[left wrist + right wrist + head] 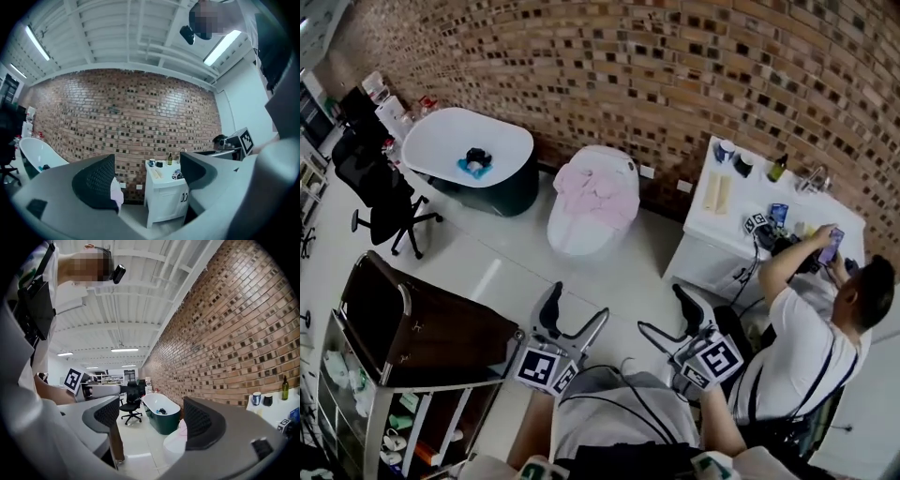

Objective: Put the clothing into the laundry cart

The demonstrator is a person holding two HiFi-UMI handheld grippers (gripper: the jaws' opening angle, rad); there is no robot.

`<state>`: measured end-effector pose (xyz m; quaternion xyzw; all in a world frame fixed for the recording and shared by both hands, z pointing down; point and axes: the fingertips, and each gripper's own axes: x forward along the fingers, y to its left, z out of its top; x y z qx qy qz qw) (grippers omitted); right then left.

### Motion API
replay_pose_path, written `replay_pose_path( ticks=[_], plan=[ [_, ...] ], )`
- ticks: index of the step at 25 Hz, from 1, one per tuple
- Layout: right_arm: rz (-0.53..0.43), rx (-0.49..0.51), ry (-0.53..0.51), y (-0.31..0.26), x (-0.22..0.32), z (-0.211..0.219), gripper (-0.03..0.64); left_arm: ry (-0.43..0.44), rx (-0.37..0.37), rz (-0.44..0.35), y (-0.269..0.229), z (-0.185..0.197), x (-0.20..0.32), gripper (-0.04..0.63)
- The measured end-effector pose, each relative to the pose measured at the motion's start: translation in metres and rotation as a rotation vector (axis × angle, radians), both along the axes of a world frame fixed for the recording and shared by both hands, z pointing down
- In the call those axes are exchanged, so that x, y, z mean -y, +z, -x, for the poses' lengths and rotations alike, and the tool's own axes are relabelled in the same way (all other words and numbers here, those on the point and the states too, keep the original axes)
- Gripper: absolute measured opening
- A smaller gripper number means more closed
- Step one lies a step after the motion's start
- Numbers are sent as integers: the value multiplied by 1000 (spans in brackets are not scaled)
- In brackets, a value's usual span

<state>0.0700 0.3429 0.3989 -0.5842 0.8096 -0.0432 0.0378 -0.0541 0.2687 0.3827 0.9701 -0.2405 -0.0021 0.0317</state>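
Note:
A pink piece of clothing [592,190] lies draped over a white toilet [581,230] by the brick wall. The laundry cart [431,330], a dark brown bag on a metal frame, stands at the near left. My left gripper [579,302] is held low in front of me, open and empty, just right of the cart. My right gripper [661,307] is beside it, also open and empty. In the left gripper view [147,178] the pink clothing [117,192] peeks past the left jaw. The right gripper view [152,418] shows it [182,427] far off.
A white-and-green bathtub [473,155] and a black office chair [382,192] stand at the far left. A white cabinet [741,230] with bottles sits at the right, where a person in a white shirt [802,352] is bent over. White tiled floor [502,248] lies between.

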Motion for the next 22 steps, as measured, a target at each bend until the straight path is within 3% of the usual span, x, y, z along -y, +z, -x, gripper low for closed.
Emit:
replay_pose_path(
  ticks=[6,13,17,22],
  plan=[
    [58,21,-88,26,69,-7,442,-127,22,34,25,17,59,423],
    [107,16,-147,54,173,-4,442,-170,23,64,51,12,155,423],
    [140,-15,-106,69,250,-12,442,-137,26,123,50,-5,224,423],
    [129,-59,13,66,349,-37,442,-98,68,99,81,-10,321,423]
  ],
)
